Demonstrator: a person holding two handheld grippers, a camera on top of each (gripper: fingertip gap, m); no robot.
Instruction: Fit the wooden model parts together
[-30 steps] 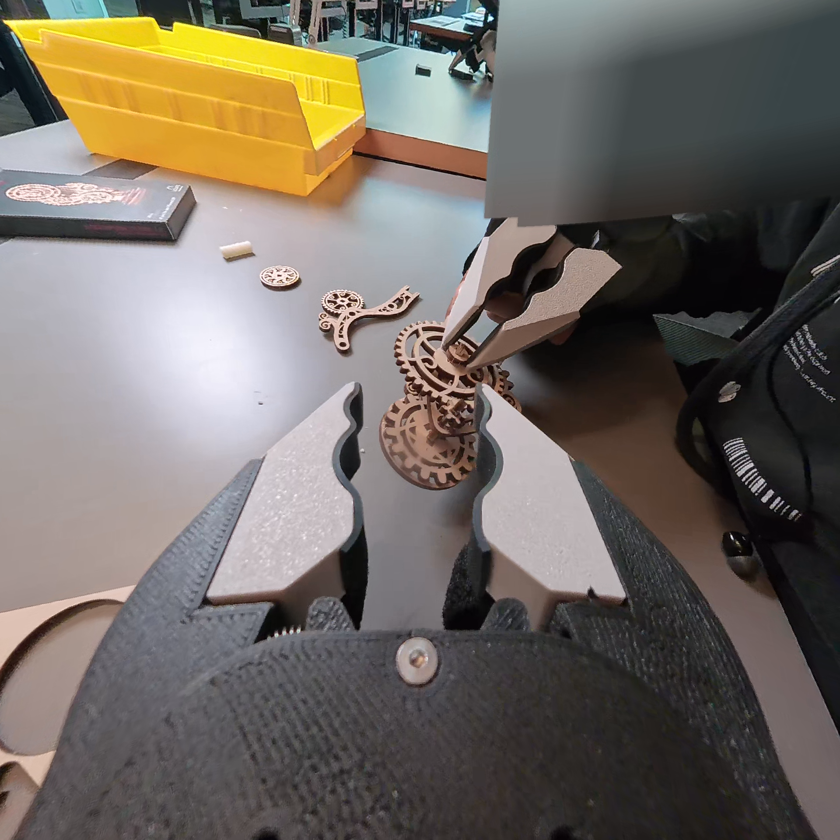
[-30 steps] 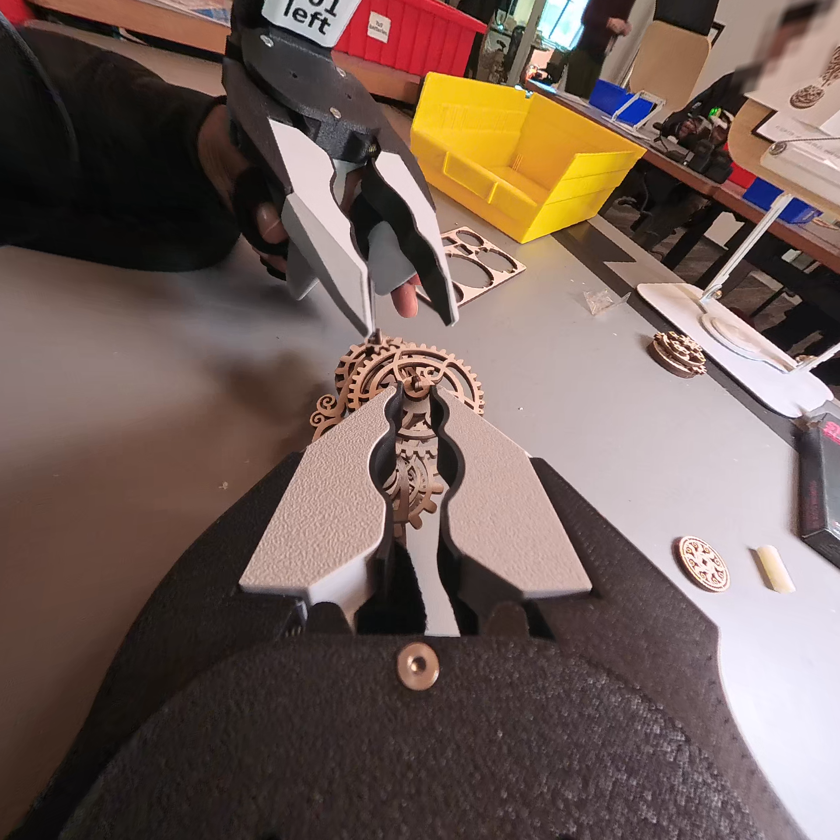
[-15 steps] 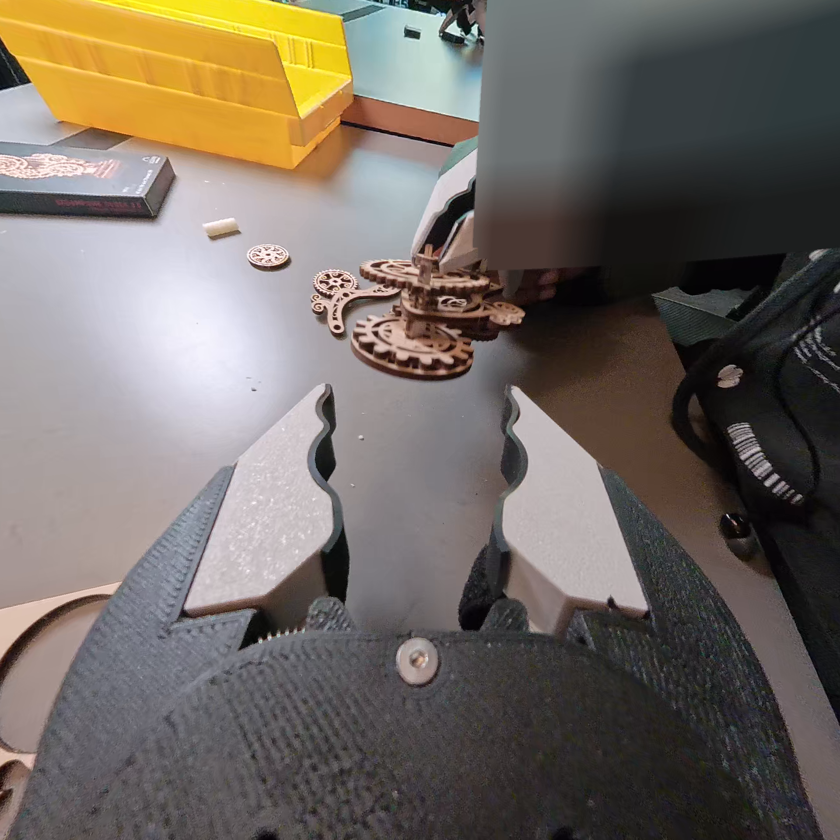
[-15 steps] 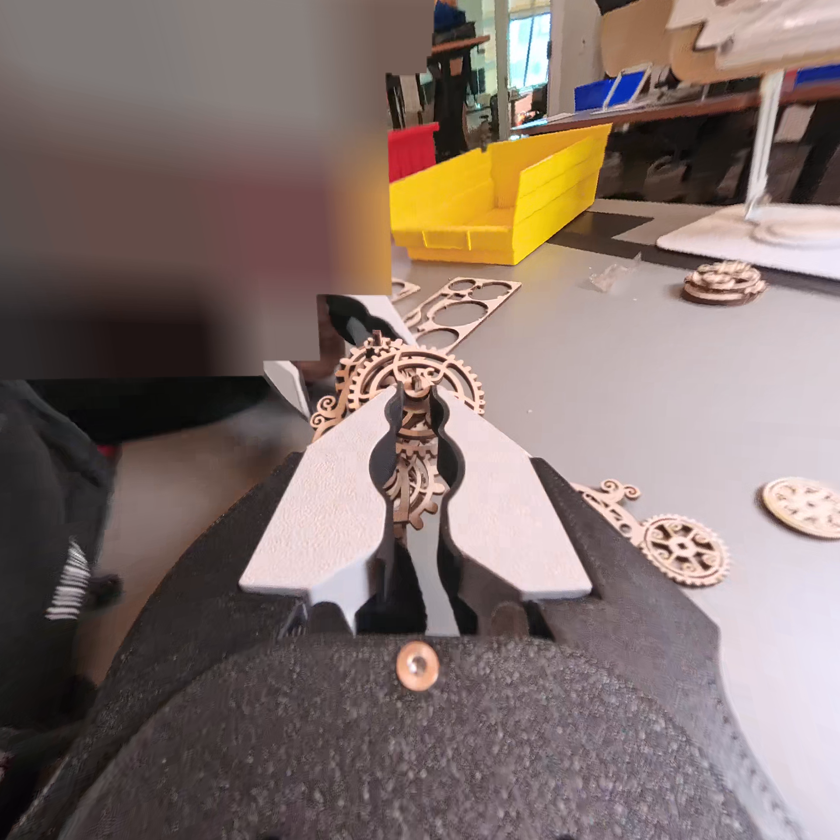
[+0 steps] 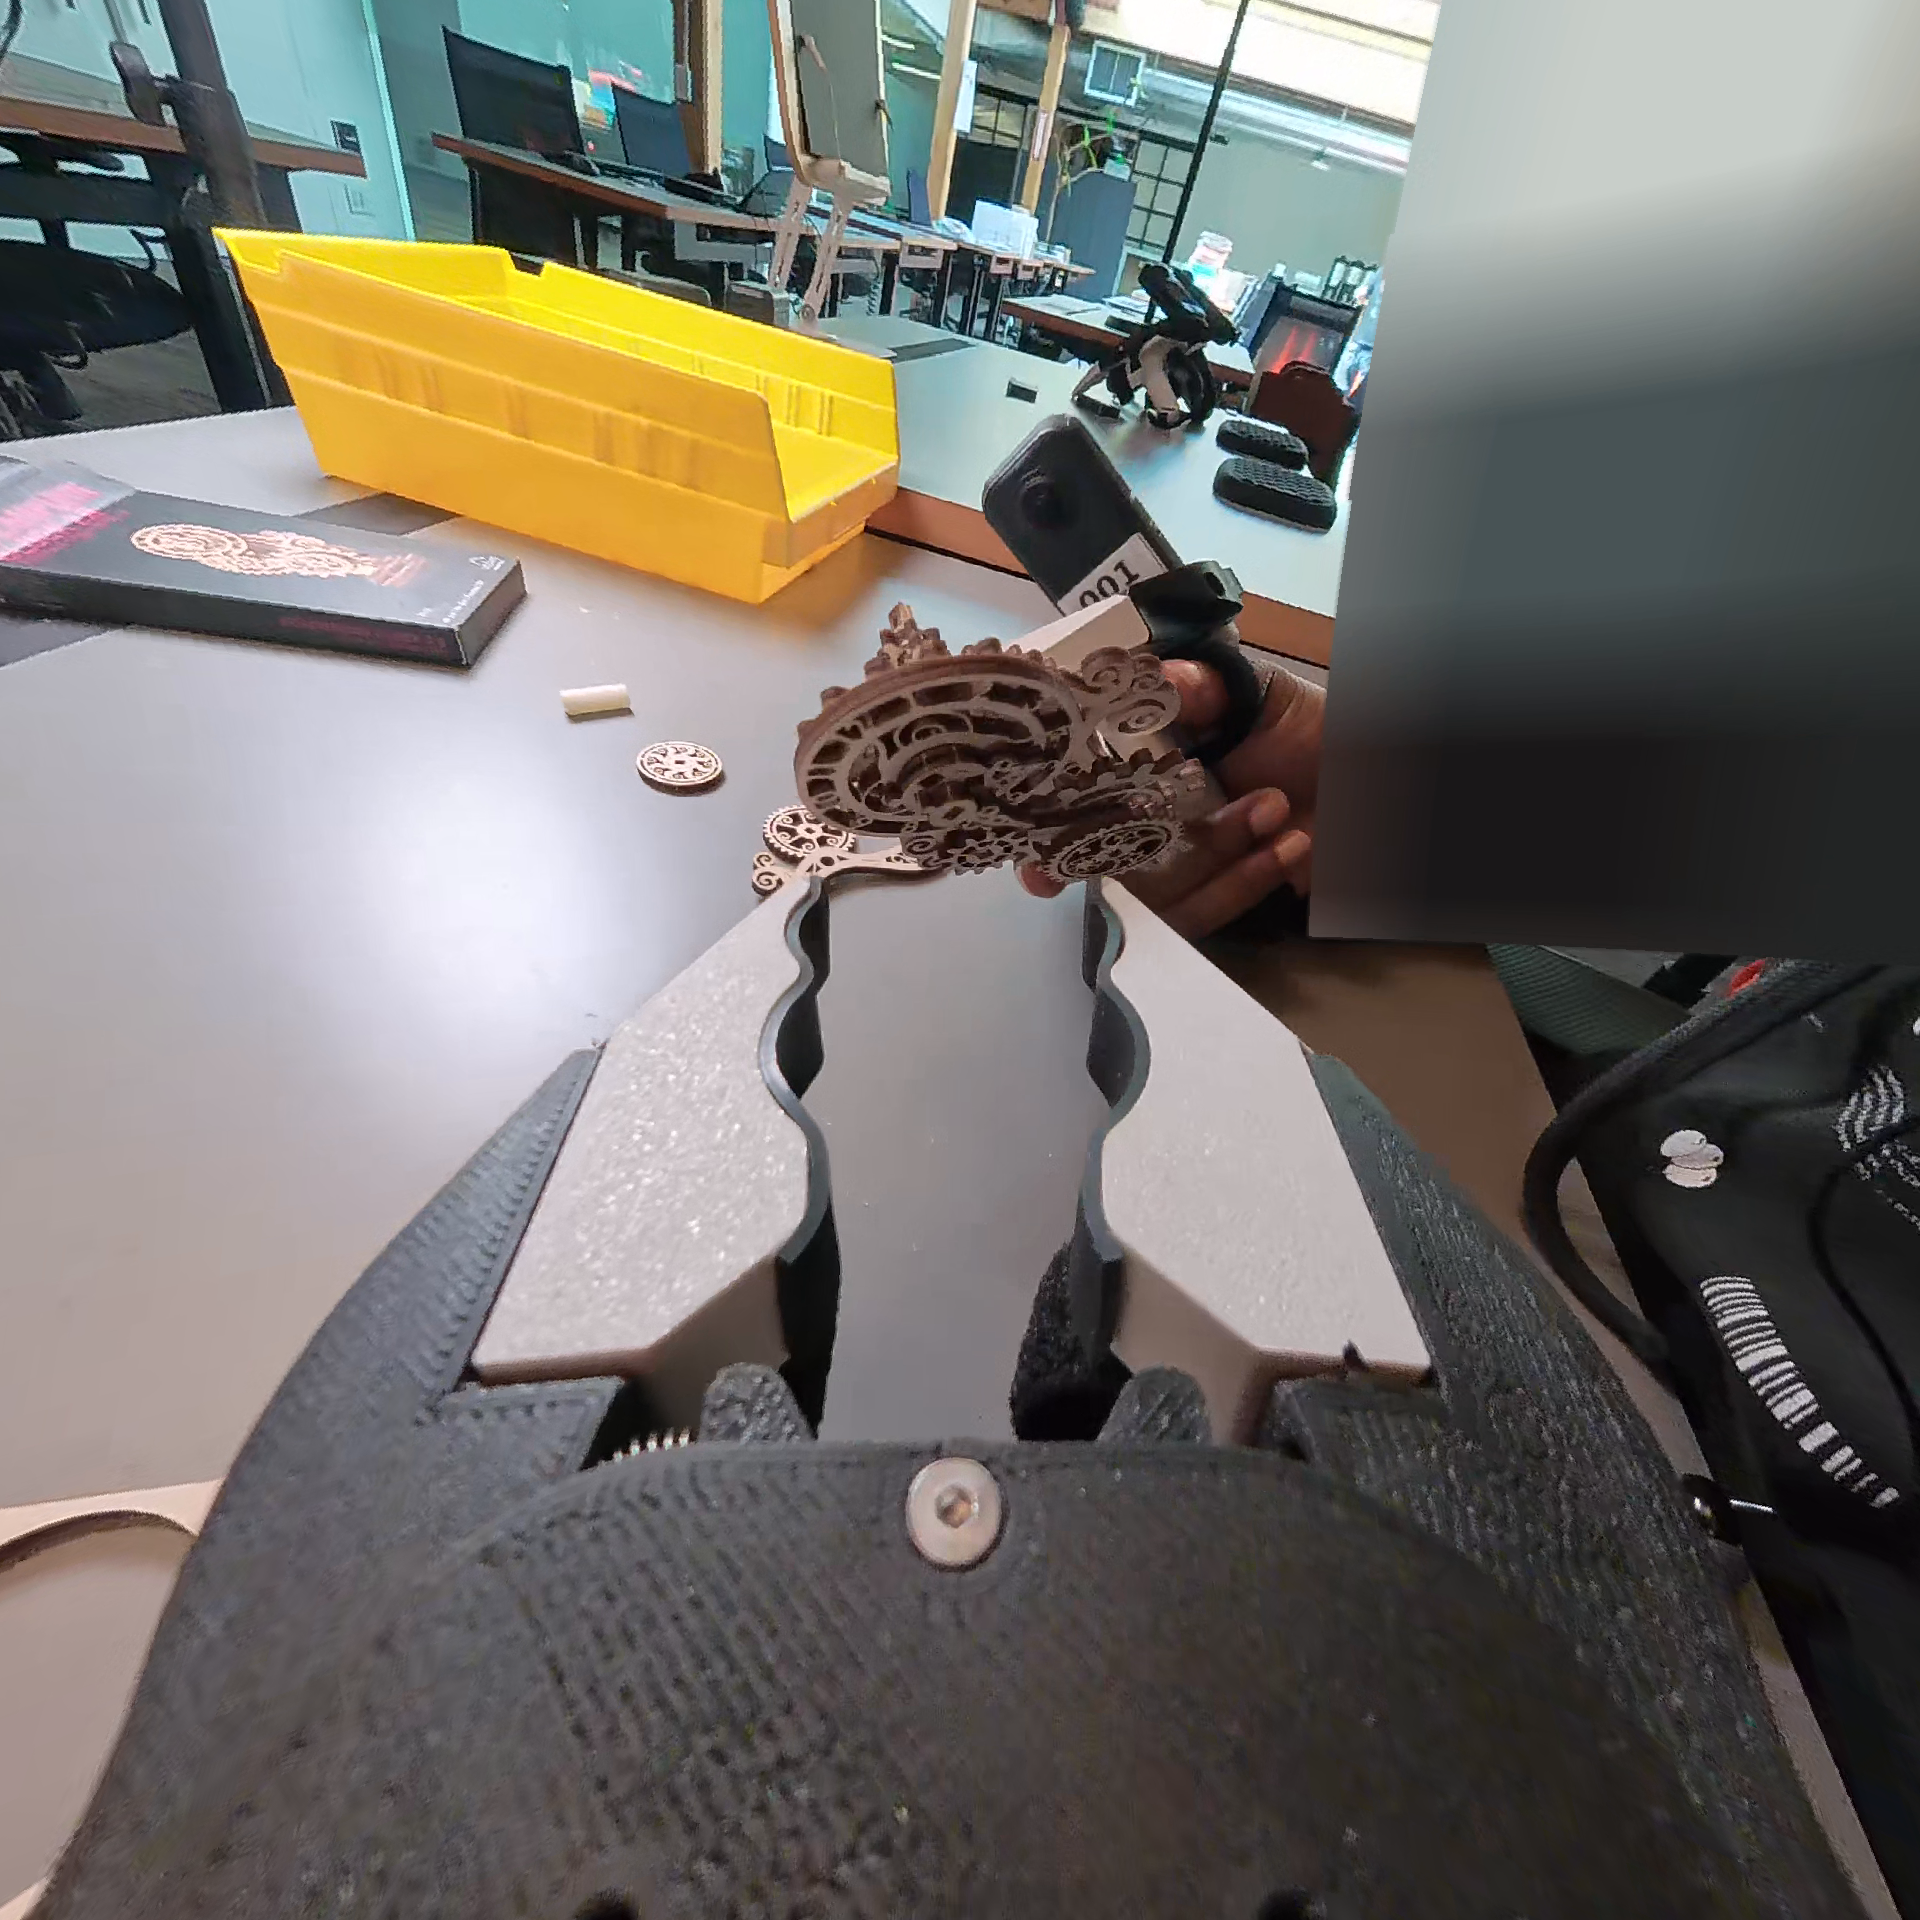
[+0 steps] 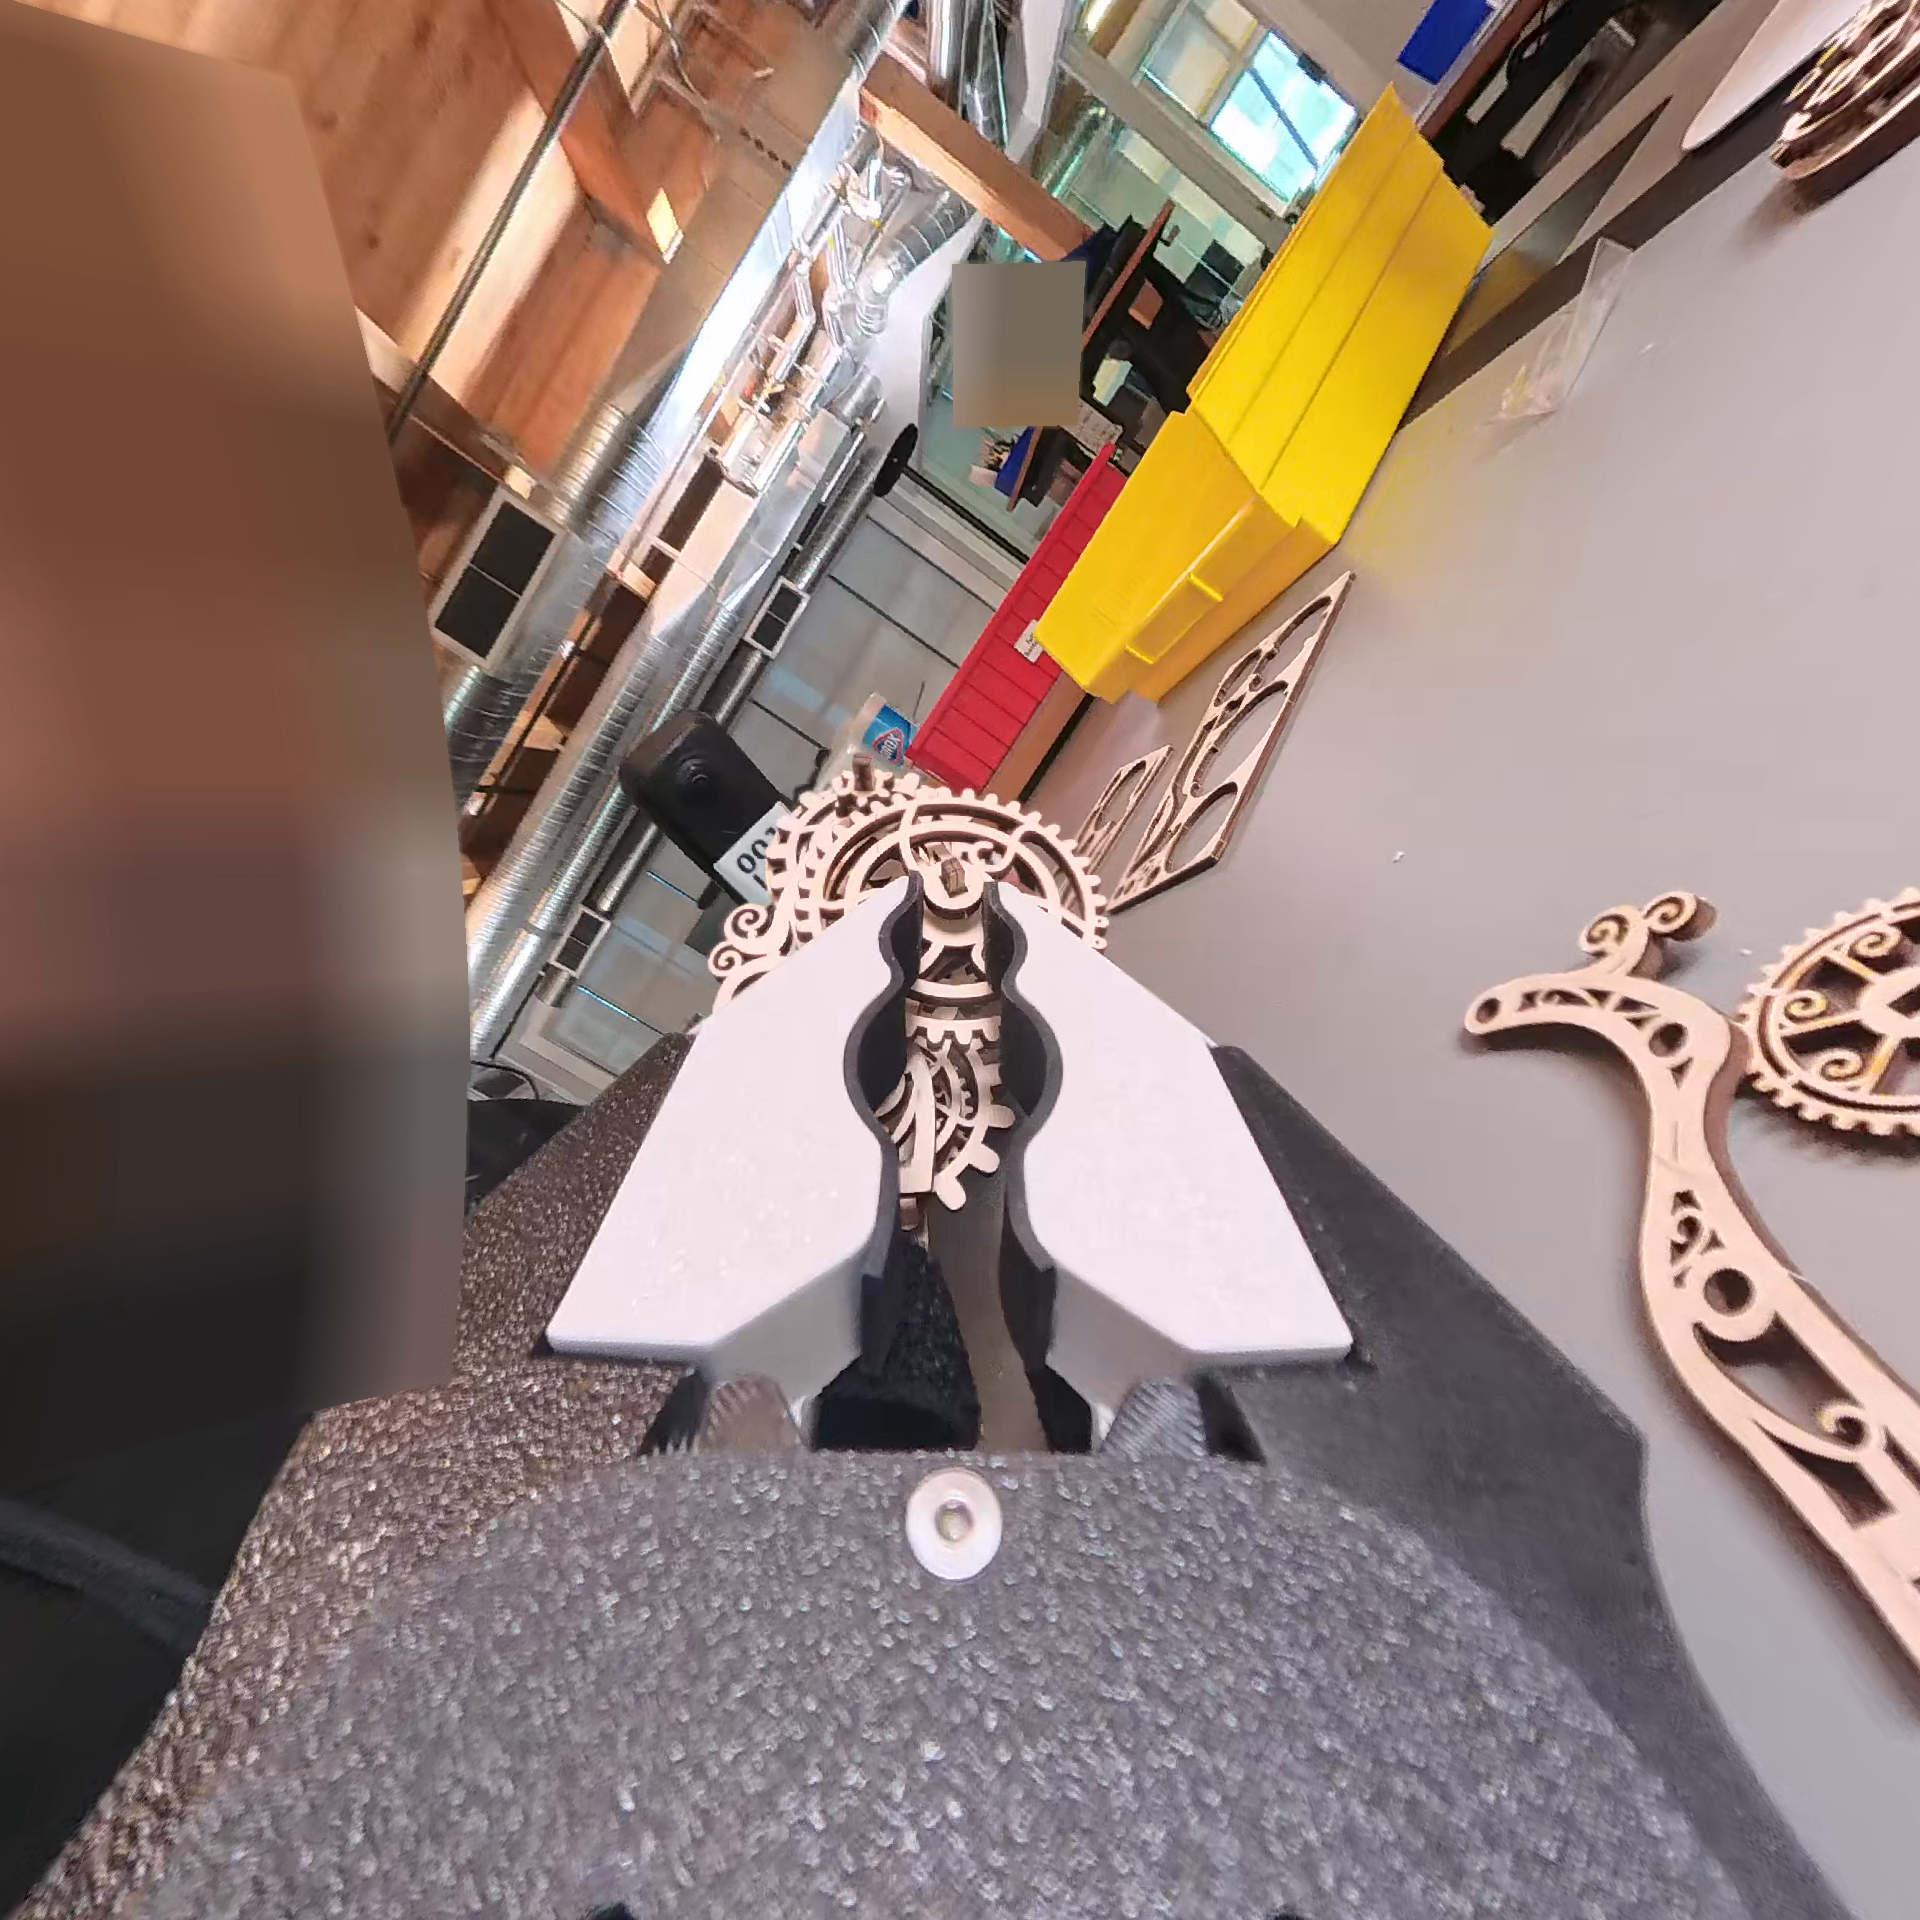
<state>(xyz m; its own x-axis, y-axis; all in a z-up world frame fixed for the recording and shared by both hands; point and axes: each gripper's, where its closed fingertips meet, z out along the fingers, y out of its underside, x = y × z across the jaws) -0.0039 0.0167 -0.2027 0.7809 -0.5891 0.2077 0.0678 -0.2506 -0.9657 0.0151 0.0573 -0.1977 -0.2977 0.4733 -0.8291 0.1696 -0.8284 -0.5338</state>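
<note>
My right gripper [image 6: 951, 914] is shut on the wooden gear assembly [image 6: 940, 847] and holds it tilted in the air, above the grey table [image 5: 312, 935]. In the left wrist view the assembly [image 5: 987, 774] hangs just beyond my left gripper [image 5: 956, 914], which is open and empty, with its fingertips [image 5: 805, 914] a little short of it. The right gripper's finger [image 5: 1096, 639] shows behind the assembly, with a hand around its grip. A flat curved wooden piece with a small gear [image 5: 816, 847] lies on the table under the assembly; it also shows in the right wrist view [image 6: 1714, 1195].
A small wooden disc [image 5: 678, 767] and a white peg [image 5: 594, 699] lie farther left. A black box [image 5: 260, 582] and a yellow bin [image 5: 561, 416] stand behind. A black bag [image 5: 1766, 1195] is at the right. A cut-out wooden sheet [image 6: 1226, 727] lies by the bin. Across from one pair of fingers to the other is roughly 5 cm.
My left gripper let go of the assembly, drew back and opened wide, then narrowed somewhat. My right gripper lifted the assembly off the table and tilted it.
</note>
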